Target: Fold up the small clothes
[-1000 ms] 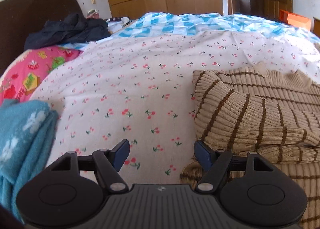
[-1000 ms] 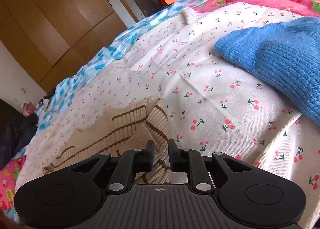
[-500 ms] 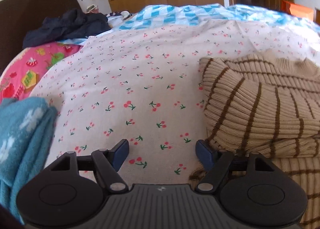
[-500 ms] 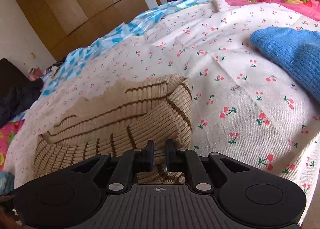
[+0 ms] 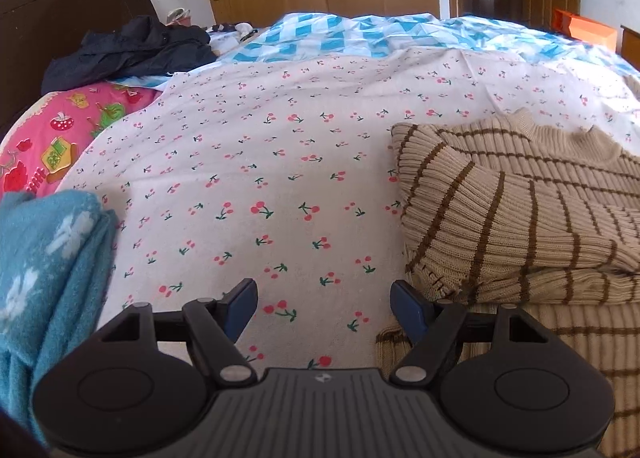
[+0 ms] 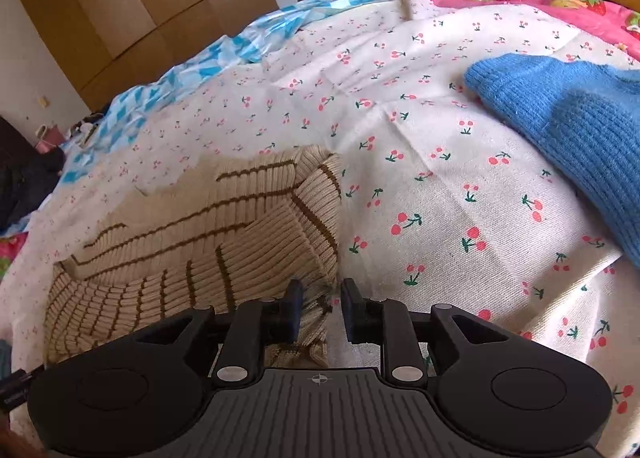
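Two grippers in play, one sweater (image 5: pixel 516 210) on the bed (image 5: pixel 280 162). Compared with a second ago, the right gripper (image 6: pixel 320 308) has let its jaws part; they are opening now, with the sweater's near-right fold edge lying loose in the gap, pads not pressing on it. My read: that fold has just been laid down and released. Sleeve is across the body, collar toward the far side, so the sweater looks partly folded, not finished. Left gripper (image 5: pixel 324 308) is wide open and holds nothing; it hangs over bare cherry-print sheet, its right finger just beside the sweater's left near corner. Blue knit (image 6: pixel 568 130) lies near the bed's right edge, well apart from the sweater.
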The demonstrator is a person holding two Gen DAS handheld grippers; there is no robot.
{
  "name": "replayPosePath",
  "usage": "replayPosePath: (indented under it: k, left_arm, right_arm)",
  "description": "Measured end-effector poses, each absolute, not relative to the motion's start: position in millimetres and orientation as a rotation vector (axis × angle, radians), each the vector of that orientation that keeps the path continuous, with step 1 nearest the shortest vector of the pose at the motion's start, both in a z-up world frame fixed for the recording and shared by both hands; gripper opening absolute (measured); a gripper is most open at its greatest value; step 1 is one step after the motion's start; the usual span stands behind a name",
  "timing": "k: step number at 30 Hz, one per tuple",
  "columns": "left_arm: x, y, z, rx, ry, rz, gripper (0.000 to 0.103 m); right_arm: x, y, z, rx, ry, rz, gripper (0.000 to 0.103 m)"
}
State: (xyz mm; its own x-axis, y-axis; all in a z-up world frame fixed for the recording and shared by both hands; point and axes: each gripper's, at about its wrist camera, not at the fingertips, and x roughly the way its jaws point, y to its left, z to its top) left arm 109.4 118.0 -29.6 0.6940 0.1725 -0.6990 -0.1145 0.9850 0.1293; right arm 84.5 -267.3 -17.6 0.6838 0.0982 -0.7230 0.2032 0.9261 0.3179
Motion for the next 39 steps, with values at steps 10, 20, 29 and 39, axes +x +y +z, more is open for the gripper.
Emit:
replayPosePath:
  k: [10,20,29,39]
  left_arm:
    - [10.4,122.3,13.0,0.051,0.946,-0.098,0.078]
    - [-51.7,107.9,41.3,0.129,1.077,-0.389,0.078]
    - [-60.8,81.3,46.5,0.472,1.095,-0.604,0.078]
    - [-73.1,44.5,25.5,0.915,1.117,-0.86,0.068]
  right_arm:
    - [-5.2,-247.3,34.3,0.189,1.079,0.279,0.023]
    - [-67.3,-176.7,44.8,-0.375,1.237,0.783,0.026]
    - [-59.6,-132.7,21.4,-0.611,1.32,1.001,0.043]
    - [-53.6,-136.5,-8.9,-0.572,1.417,0.965,0.014]
